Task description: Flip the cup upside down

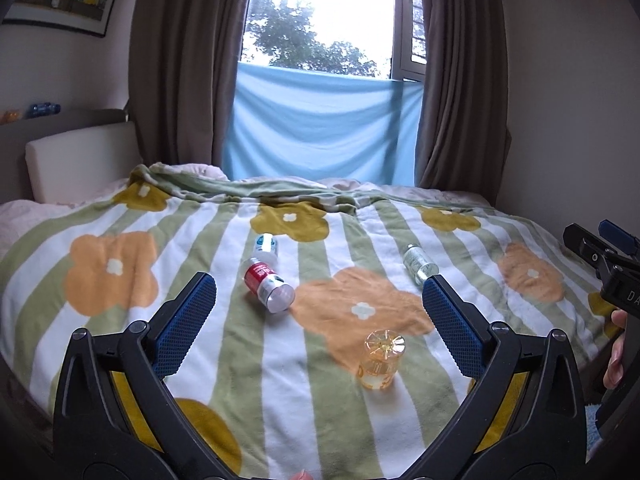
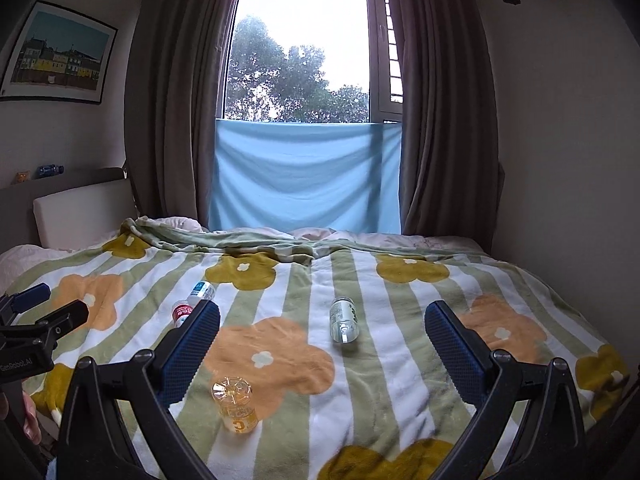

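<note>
A small clear orange cup stands on the flowered blanket with its ribbed base up and its mouth down. It also shows in the right wrist view. My left gripper is open and empty, held above the blanket, with the cup low between its fingers, nearer the right finger. My right gripper is open and empty, with the cup just inside its left finger. The right gripper shows at the right edge of the left wrist view, and the left gripper at the left edge of the right wrist view.
A red-labelled bottle and a white blue-labelled bottle lie on the blanket at centre left. A clear glass jar lies at the right, also seen in the right wrist view. Brown curtains, a window and a headboard are beyond the bed.
</note>
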A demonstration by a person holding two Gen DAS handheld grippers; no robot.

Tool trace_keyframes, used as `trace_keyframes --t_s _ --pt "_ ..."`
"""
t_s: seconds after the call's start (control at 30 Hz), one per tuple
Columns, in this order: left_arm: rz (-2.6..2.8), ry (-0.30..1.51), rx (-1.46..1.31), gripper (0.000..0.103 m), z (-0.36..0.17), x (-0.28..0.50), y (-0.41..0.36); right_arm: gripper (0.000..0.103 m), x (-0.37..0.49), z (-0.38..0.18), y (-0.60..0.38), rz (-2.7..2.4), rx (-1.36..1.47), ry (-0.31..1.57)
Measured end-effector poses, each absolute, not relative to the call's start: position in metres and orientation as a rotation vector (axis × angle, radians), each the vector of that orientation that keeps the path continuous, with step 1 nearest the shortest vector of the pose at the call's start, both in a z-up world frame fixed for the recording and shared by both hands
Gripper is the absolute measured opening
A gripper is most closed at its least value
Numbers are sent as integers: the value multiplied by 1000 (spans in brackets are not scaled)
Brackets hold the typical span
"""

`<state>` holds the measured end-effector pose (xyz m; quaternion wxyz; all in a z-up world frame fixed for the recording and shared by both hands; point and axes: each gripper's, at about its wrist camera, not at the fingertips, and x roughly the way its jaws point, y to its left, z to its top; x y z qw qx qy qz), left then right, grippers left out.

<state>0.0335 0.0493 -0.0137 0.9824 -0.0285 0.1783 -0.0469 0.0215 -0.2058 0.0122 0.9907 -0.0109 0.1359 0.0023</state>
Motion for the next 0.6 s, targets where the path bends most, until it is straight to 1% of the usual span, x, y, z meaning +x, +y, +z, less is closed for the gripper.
trace_keyframes --t_s 0.6 --pt "-99 338 -57 103 -6 24 46 102 17 17 -200 8 -18 262"
